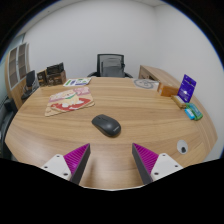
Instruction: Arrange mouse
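A dark grey computer mouse [106, 125] lies on the wooden table [130, 105], just ahead of my fingers and slightly toward the left one. A patterned mouse mat [70, 102] with red and white print lies further back to the left of the mouse. My gripper [112, 159] is open and empty, its two fingers with magenta pads [76, 157] spread wide above the table's near edge. Nothing is between them.
A small white round object [182, 147] sits near the right finger. A blue box [187, 86] and a teal item [191, 112] stand at the right. A roll of tape [146, 84] and papers [78, 81] lie at the back. An office chair [111, 66] stands beyond the table.
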`<action>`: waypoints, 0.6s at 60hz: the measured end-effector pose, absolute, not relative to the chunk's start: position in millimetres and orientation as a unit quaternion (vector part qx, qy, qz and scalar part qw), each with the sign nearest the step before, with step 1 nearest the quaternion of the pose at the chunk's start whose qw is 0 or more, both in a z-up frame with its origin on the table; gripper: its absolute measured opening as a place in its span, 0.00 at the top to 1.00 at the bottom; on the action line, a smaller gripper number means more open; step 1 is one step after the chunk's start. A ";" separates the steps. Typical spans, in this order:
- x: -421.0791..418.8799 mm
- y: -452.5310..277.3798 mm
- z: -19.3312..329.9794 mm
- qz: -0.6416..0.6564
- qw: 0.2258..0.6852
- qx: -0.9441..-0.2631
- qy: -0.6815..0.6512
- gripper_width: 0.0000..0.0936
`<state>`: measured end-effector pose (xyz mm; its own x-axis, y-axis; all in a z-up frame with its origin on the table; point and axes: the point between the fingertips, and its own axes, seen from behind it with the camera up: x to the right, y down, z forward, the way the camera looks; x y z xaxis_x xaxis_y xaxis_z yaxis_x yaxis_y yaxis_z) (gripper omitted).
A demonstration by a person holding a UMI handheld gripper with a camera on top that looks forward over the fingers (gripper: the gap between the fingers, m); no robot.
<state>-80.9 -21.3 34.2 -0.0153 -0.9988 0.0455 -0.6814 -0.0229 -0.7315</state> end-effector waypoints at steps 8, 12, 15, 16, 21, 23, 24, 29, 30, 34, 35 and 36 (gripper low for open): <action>-47.4 -19.8 16.0 -0.294 0.270 -0.659 0.637 0.07; -33.3 -20.2 8.9 -0.294 0.267 -0.661 0.636 0.07; -23.2 -20.7 4.1 -0.293 0.268 -0.660 0.638 0.07; -20.2 -20.6 2.9 -0.291 0.269 -0.660 0.638 0.07; -6.5 -20.4 -3.4 -0.285 0.271 -0.659 0.641 0.07; -1.4 -20.9 -5.2 -0.284 0.271 -0.659 0.642 0.07; 1.4 -21.4 -6.1 -0.284 0.271 -0.659 0.642 0.07; 13.8 -24.9 -9.3 -0.287 0.267 -0.660 0.641 0.07; 16.1 -25.4 -10.2 -0.287 0.267 -0.660 0.641 0.07; 24.7 -21.4 -14.4 -0.277 0.272 -0.661 0.642 0.07; 26.9 -21.3 -14.7 -0.276 0.273 -0.660 0.643 0.07; 29.1 -21.5 -15.1 -0.275 0.274 -0.659 0.644 0.07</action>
